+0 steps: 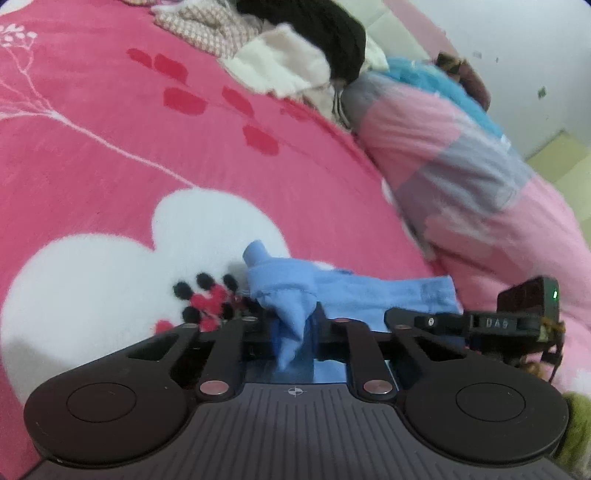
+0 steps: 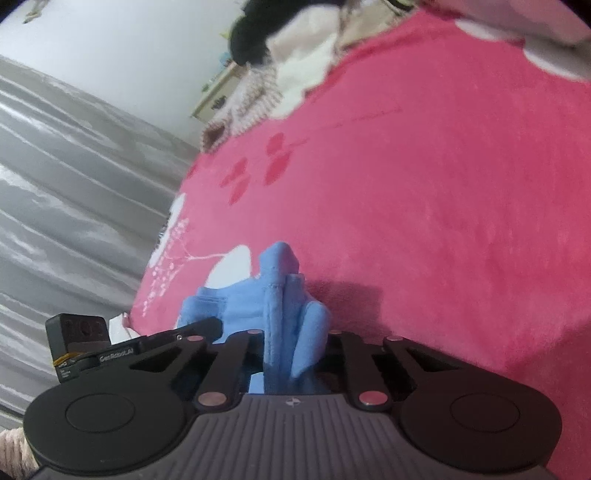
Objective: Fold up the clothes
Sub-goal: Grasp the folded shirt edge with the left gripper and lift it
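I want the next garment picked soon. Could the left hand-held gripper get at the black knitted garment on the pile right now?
Probably not yet: the left hand-held gripper is shut on the light blue cloth garment, and the black knitted garment lies far across the pink blanket.

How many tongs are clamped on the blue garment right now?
2. The left tongs pinch one bunched end of the blue garment; the right tongs pinch the other end.
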{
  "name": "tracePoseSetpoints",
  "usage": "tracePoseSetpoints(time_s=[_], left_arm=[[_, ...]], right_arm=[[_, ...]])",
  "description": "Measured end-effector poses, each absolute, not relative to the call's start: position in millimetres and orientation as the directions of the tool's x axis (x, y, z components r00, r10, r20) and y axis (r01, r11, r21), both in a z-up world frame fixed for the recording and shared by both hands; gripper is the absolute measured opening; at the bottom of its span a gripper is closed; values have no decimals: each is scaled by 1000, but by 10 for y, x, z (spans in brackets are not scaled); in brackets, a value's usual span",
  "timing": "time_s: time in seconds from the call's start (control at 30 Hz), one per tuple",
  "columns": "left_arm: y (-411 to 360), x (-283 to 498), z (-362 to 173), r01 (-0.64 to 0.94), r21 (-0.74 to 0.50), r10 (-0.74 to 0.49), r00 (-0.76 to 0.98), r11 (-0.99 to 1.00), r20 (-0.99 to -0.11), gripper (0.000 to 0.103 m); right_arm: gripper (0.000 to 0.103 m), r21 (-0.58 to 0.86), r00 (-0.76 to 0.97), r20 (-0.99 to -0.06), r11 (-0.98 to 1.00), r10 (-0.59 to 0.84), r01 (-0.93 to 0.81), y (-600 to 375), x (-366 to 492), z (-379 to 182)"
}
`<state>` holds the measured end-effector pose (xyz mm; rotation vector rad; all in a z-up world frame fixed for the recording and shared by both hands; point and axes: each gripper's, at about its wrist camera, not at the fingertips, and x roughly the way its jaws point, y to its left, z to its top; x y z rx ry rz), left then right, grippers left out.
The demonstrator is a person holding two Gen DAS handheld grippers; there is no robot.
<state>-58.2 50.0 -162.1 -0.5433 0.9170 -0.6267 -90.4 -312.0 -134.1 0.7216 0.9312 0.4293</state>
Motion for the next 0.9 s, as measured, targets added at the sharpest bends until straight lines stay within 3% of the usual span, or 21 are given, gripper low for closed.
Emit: tracePoseSetpoints(time_s=[0.4, 0.67, 0.9], left_arm=[[799, -1215, -900, 341, -669, -711, 568, 661, -413, 5], [1163, -1893, -320, 412, -579, -668, 662, 703, -339, 5], [1550, -2343, -31, 368, -487, -555, 767, 792, -322, 4]], right_arm=[[10, 705, 618, -408, 662, 672, -255, -2912, -1359, -578], [10, 662, 601, -311, 621, 736, -419, -2550, -1662, -10], [10, 607, 456, -327, 554, 828, -570, -1890, -1358, 299]])
